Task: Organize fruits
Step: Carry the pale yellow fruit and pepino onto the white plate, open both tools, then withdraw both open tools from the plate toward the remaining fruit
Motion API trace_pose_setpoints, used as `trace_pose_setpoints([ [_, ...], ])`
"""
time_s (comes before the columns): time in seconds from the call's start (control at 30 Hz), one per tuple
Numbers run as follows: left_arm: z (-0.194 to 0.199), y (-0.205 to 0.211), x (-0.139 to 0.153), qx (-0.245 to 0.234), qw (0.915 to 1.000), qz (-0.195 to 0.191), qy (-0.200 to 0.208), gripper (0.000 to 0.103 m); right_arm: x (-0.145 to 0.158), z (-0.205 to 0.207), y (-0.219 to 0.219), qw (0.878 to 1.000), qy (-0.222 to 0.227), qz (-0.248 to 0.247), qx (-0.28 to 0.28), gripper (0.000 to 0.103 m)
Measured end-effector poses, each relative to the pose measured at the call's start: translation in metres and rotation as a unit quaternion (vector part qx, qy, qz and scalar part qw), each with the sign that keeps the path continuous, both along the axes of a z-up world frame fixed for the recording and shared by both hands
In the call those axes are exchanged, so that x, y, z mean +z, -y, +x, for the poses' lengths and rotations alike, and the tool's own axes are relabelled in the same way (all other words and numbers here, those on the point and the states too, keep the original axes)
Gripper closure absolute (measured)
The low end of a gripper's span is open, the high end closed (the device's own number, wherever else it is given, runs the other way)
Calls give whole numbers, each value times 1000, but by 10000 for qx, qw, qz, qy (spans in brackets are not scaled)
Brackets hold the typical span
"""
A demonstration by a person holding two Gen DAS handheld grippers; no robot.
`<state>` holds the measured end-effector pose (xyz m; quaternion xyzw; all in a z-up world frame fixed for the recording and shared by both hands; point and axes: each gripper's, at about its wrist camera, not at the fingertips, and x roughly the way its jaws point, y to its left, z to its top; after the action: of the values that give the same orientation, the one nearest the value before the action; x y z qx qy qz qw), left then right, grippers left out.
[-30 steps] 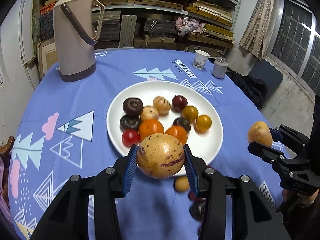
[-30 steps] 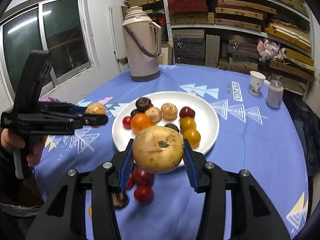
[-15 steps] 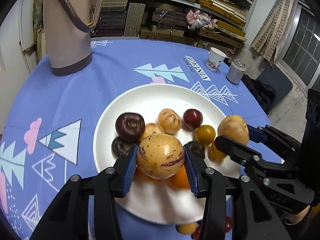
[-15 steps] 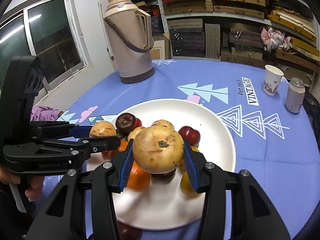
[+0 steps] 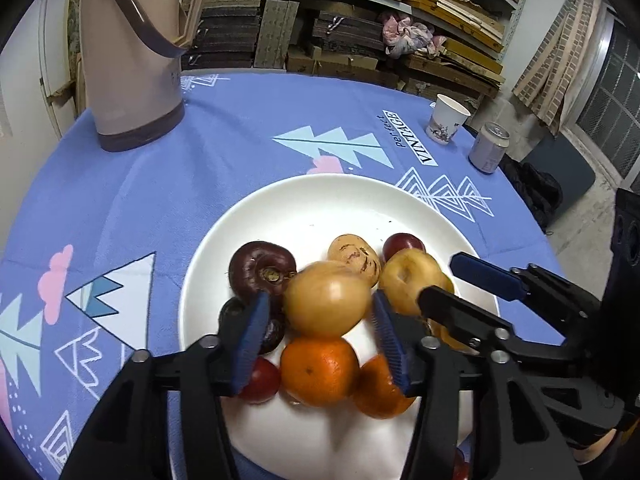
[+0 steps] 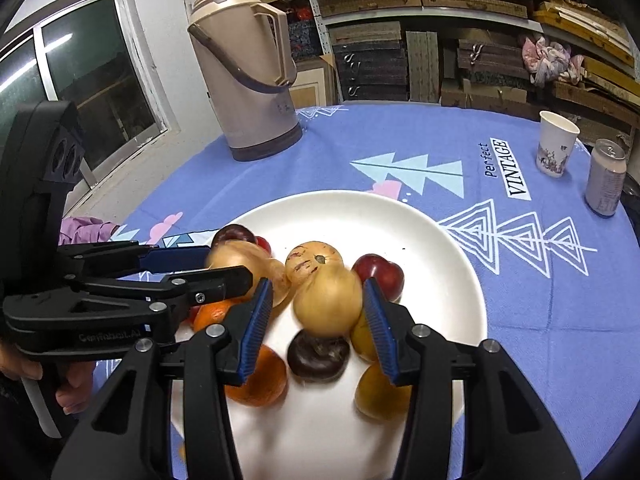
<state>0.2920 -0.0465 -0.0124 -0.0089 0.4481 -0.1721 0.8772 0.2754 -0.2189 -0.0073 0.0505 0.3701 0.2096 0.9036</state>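
Observation:
A white plate [image 5: 320,188] [image 6: 460,280] holds several fruits: oranges [image 5: 318,372], a dark purple one [image 5: 262,268], a red plum [image 5: 404,242]. My left gripper [image 5: 320,340] hovers low over them with its jaws opening. A blurred yellow fruit [image 5: 328,300] sits between the pads with a gap on each side. My right gripper [image 6: 318,320] is alongside. Its yellow fruit [image 6: 326,304] is blurred and lies forward of the pads, with a gap on the left. Each gripper shows in the other's view: the right [image 5: 438,278], the left [image 6: 228,266].
A tall beige thermos [image 5: 132,60] [image 6: 248,80] stands at the table's far left. A paper cup [image 5: 446,120] and a can [image 5: 488,148] stand at the far right. Shelves of stacked boards rise behind the table. A hand [image 6: 72,392] grips the left tool.
Both grippers came forward and down over the plate. The left jaws widened and its fruit came free of the pads. The right fruit now sits farther from its pads and is blurred.

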Motion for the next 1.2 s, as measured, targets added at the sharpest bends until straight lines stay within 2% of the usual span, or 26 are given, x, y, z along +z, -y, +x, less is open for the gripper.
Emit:
trace_pose_setpoints([
  [0.27, -19, 1, 10, -54, 9999, 12, 144, 29, 8, -29, 9, 9998, 73, 113, -110, 42],
  [0.4, -29, 2, 12, -59, 9998, 54, 173, 26, 9, -42, 11, 9999, 93, 94, -106, 35],
  [0.47, -36, 2, 14, -73, 9998, 51, 205, 25, 11, -49, 11, 9998, 137, 75, -117, 28],
  [0.73, -64, -2, 26, -98, 9993, 91, 345, 21, 22, -85, 15, 9994, 273, 17, -196, 20],
  [0.87, -89, -17, 28, 13, 9986, 105, 526, 16, 19, -110, 22, 9989, 310, -58, -344, 15],
  [1.2, -140, -38, 15, -13, 9988, 168, 461, 16, -4, -163, 29, 9992, 44, -143, -366, 15],
])
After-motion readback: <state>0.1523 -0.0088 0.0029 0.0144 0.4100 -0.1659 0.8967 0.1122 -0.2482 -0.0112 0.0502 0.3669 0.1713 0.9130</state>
